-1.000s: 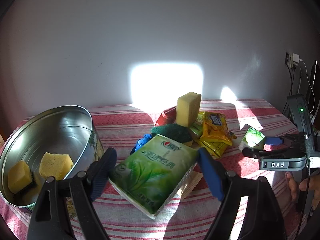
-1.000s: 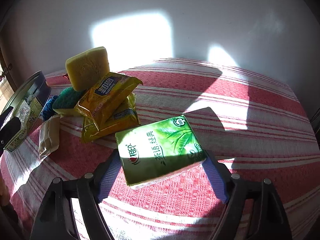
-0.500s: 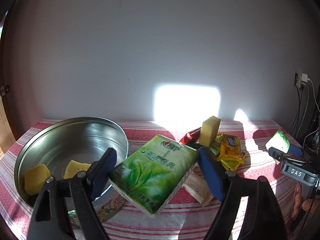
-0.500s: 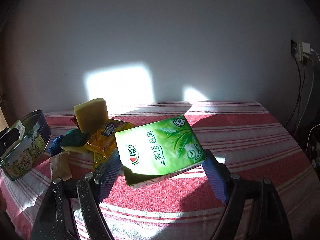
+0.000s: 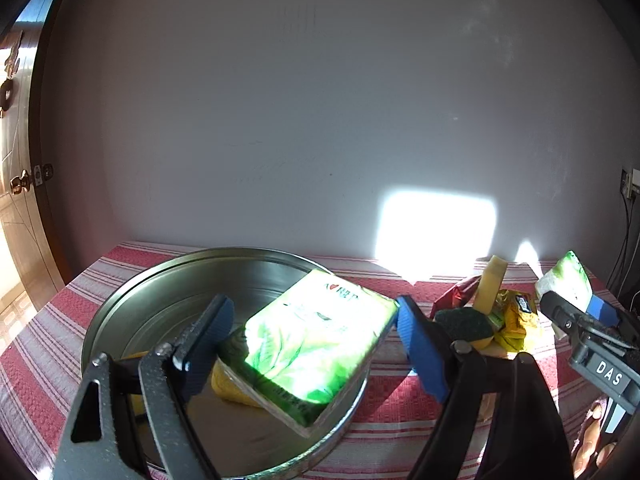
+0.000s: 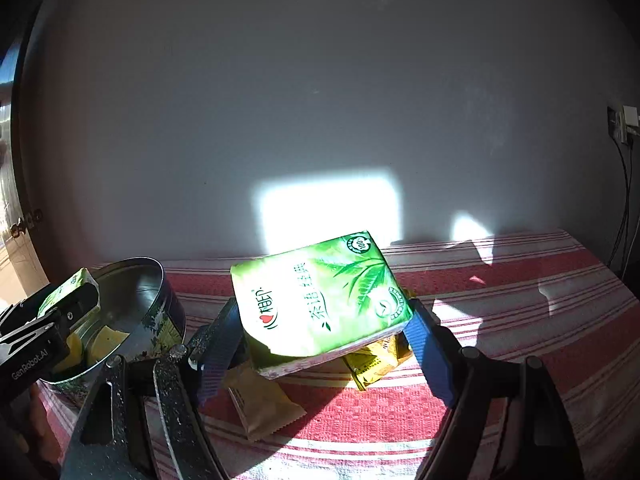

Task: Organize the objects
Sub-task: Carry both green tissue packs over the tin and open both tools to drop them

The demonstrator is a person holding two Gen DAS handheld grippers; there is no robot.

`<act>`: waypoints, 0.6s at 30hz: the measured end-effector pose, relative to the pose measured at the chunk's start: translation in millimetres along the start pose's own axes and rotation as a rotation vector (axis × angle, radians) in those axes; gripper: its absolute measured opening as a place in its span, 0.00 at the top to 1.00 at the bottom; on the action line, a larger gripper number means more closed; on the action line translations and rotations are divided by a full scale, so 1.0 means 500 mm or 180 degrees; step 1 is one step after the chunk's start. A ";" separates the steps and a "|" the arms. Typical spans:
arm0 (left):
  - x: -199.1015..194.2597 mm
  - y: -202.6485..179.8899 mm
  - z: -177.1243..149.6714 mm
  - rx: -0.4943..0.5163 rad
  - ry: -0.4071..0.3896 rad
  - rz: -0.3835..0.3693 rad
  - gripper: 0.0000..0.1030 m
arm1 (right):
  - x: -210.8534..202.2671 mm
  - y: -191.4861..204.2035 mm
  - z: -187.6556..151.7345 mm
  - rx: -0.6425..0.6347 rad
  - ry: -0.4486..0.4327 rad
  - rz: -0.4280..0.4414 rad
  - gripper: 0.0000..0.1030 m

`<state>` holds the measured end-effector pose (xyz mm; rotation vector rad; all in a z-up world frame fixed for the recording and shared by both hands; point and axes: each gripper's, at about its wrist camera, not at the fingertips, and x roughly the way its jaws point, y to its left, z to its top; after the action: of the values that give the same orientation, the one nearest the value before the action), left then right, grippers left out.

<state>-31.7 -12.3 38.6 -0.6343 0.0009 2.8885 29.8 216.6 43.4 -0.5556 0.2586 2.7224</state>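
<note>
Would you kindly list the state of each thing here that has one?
Left gripper: shut on left tissue pack, over the tin.
Right gripper: shut on right tissue pack, above the table.
Round tin: open, yellow sponges inside.
Upright sponge: standing on the pile.

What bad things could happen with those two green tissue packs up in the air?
The left gripper holds its tissue pack tilted over the metal tin; dropped like that, it may catch the rim or land crooked on the yellow sponges inside. The right gripper carries the other pack low over the snack packets and might knock them.
</note>
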 end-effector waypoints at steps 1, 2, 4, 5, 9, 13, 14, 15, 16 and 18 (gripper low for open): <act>0.002 0.014 0.003 -0.0035 0.0006 0.0025 0.19 | 0.003 0.018 0.002 -0.0026 -0.0027 0.0021 0.21; 0.004 0.026 0.006 -0.0058 0.0002 0.0056 0.19 | 0.004 0.036 0.003 -0.0050 -0.0044 0.0046 0.21; 0.006 0.050 0.011 -0.0081 -0.0019 0.0139 0.19 | 0.010 0.068 0.007 -0.0098 -0.0063 0.0109 0.21; 0.007 0.061 0.012 -0.0083 -0.0026 0.0180 0.19 | 0.013 0.083 0.009 -0.0112 -0.0073 0.0134 0.21; 0.017 0.101 0.019 -0.0125 0.0026 0.0319 0.19 | 0.025 0.131 0.017 -0.0126 -0.0086 0.0265 0.21; 0.027 0.141 0.027 -0.0220 0.0044 0.0410 0.19 | 0.039 0.170 0.024 -0.0116 -0.0081 0.0384 0.20; 0.028 0.149 0.029 -0.0227 0.0044 0.0435 0.19 | 0.042 0.180 0.026 -0.0113 -0.0082 0.0412 0.20; 0.031 0.156 0.029 -0.0236 0.0047 0.0469 0.19 | 0.045 0.190 0.028 -0.0115 -0.0079 0.0445 0.20; 0.033 0.162 0.030 -0.0244 0.0056 0.0502 0.19 | 0.050 0.204 0.028 -0.0119 -0.0075 0.0472 0.20; 0.039 0.174 0.030 -0.0255 0.0091 0.0553 0.19 | 0.058 0.227 0.029 -0.0131 -0.0073 0.0519 0.20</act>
<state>-70.8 -93.5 40.7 -0.7235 -0.0589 3.0594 -42.3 123.9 56.9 -0.5359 0.2530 2.8958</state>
